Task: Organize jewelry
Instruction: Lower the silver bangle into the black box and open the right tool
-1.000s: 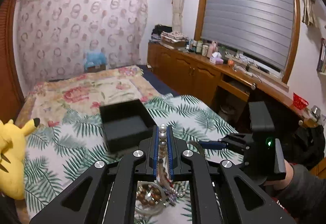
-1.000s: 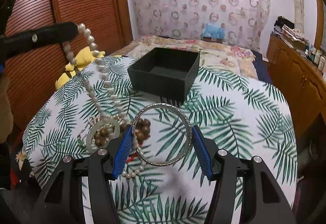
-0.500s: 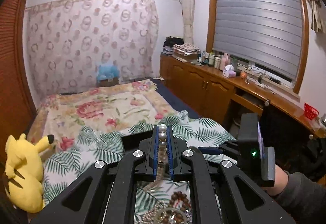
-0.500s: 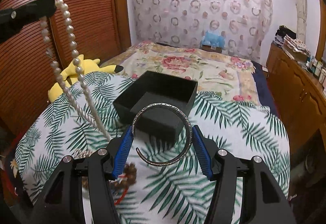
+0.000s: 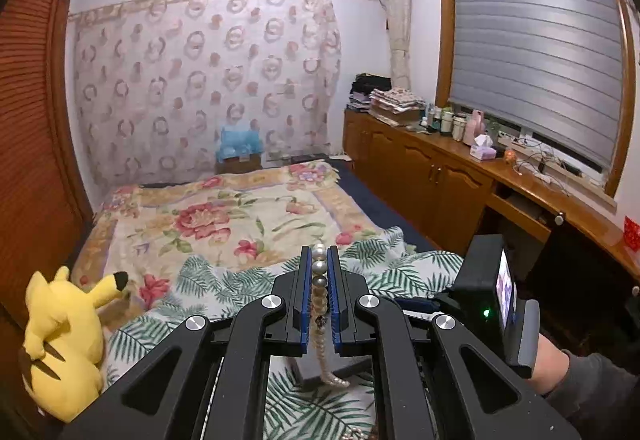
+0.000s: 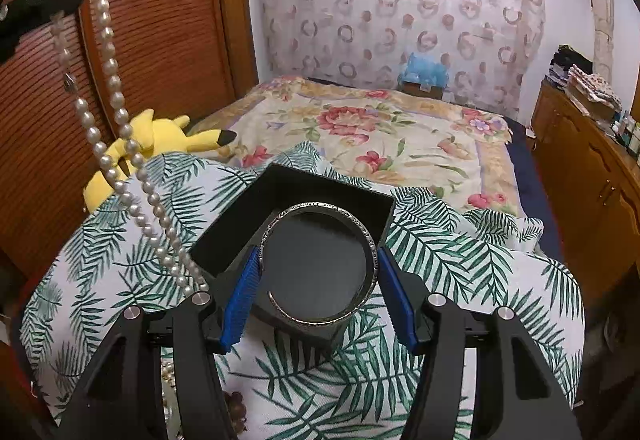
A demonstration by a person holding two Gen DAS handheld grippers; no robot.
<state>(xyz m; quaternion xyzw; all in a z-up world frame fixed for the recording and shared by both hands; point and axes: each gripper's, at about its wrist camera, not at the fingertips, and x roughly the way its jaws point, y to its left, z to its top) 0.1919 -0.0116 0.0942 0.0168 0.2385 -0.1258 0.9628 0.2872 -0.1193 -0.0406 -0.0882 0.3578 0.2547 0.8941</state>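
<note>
My left gripper (image 5: 319,255) is shut on a white pearl necklace (image 5: 320,282), whose strand hangs down between the fingers to the leaf-print cloth. In the right wrist view the same necklace (image 6: 116,96) dangles from the left gripper's black finger (image 6: 40,2) at the upper left, its lower end near the box's left corner. My right gripper (image 6: 318,280) holds a silver open bangle (image 6: 370,240) flat between its blue pads, directly above the open black box (image 6: 296,196). A part of the box (image 5: 344,366) shows under the left gripper.
The leaf-print cloth (image 6: 460,264) covers the near surface, with the floral bed (image 6: 360,128) beyond it. A yellow plush toy (image 6: 160,136) lies at the left by the wooden wardrobe (image 6: 160,20). Brown beads (image 6: 236,400) lie near the front edge. Wooden cabinets (image 5: 440,176) line the right.
Both grippers moved forward. The left one rose and lifted the pearl necklace off the pile. The bangle, earlier in front of the box, now hangs over its opening.
</note>
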